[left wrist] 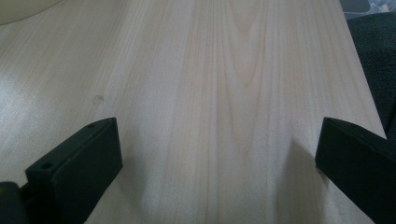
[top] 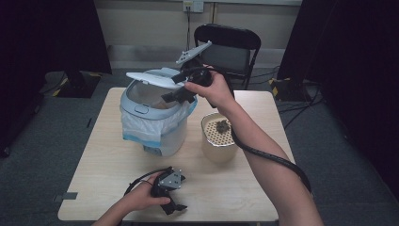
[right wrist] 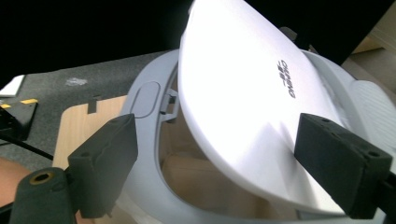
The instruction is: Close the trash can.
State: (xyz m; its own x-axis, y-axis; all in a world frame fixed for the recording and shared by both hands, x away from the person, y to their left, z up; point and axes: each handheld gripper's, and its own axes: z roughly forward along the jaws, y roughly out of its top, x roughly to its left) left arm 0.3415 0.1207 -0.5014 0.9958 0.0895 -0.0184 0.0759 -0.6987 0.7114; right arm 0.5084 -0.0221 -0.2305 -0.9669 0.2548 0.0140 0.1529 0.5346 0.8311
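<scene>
Pale wooden table point(top: 113, 183) on grey carpet point(top: 47, 136).

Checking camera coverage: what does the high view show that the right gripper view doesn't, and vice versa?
High view alone: the left gripper resting open on the table, the beige perforated container, the folding chair, the bin's liner bag.
Right gripper view alone: the lettering on the lid, and the right gripper with its jaws wide apart, nothing pinched.
Both: the grey-white bin with its lid raised.
</scene>
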